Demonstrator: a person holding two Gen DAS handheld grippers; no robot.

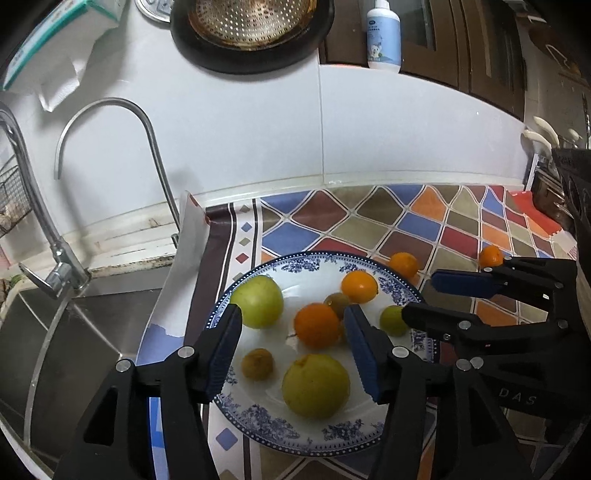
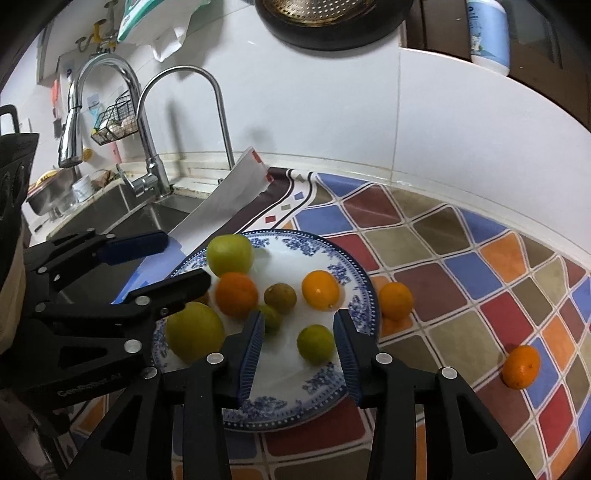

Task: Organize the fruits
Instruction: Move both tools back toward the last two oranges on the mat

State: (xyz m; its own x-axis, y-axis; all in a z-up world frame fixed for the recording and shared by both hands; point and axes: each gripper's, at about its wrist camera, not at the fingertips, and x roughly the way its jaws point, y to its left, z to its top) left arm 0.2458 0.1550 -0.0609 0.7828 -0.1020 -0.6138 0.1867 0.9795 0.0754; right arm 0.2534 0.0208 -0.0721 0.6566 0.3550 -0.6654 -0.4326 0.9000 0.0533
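Note:
A blue-patterned white plate holds several fruits: two green apples, oranges, a small lime and brownish fruits. Two oranges lie off the plate on the patterned cloth. My left gripper is open and empty above the plate, around the middle orange. My right gripper is open with the lime between its fingers, not clamped. Each gripper also shows in the other's view, the right one and the left one.
A steel sink with two taps lies left of the plate. The tiled wall stands behind. A black pan with a strainer and a bottle hang or stand above. The cloth edge curls up by the sink.

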